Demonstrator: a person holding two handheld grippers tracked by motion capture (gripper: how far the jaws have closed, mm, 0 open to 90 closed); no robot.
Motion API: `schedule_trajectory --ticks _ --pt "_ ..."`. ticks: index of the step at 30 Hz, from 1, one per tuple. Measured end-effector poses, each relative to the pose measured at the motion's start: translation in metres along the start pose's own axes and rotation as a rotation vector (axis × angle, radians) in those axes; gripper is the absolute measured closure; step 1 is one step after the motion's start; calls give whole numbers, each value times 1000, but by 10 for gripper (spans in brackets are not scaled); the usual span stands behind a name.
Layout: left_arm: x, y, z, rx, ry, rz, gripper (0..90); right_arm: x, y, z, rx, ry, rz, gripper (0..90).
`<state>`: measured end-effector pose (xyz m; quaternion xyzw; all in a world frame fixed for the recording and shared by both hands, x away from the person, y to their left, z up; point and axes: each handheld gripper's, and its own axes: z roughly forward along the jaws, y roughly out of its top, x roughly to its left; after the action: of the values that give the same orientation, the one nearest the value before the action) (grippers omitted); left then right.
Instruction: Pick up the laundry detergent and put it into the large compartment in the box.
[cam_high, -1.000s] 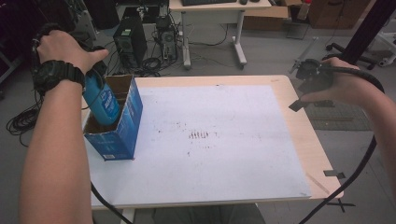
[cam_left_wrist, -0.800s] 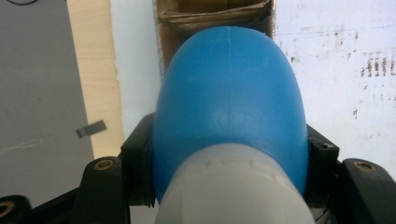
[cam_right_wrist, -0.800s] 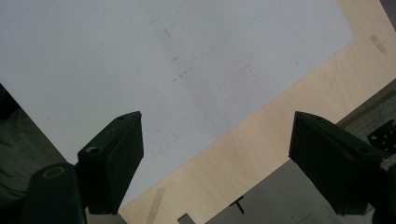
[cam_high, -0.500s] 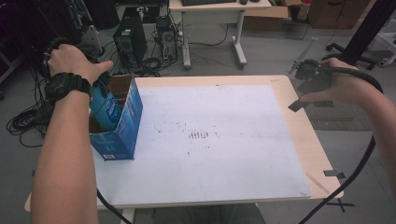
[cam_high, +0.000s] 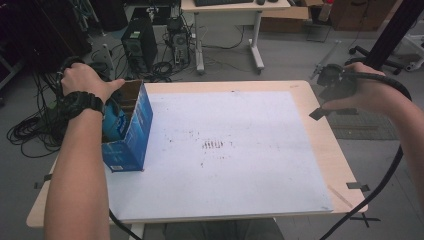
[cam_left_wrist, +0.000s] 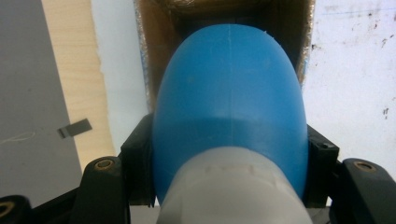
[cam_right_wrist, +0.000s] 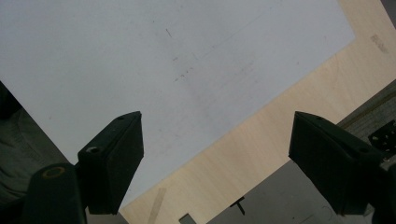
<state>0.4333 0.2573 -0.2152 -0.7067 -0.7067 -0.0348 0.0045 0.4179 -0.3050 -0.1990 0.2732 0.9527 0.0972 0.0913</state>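
The left gripper (cam_left_wrist: 229, 186) is clamped on a blue bottle (cam_left_wrist: 229, 107) (white cap toward the camera), its black jaws pressing both sides. The bottle sits partly down inside the open blue carton (cam_high: 131, 135), which stands near the desk's (cam_high: 325, 150) left edge on the white sheet (cam_high: 235, 150). The right gripper (cam_right_wrist: 215, 154) hangs above the desk's right edge, jaws spread wide with nothing between them.

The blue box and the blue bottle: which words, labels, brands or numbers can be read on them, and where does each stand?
None can be read.
Blue box: pale label patch at a lower corner, too small and blurred to read.
Blue bottle: plain blue side and white cap, no print visible.
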Motion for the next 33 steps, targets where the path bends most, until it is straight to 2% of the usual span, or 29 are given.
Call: schedule_trajectory --ticks 33 --pt "-2 4 55 48 1 3 379 0 -1 5 5 7 6 179"
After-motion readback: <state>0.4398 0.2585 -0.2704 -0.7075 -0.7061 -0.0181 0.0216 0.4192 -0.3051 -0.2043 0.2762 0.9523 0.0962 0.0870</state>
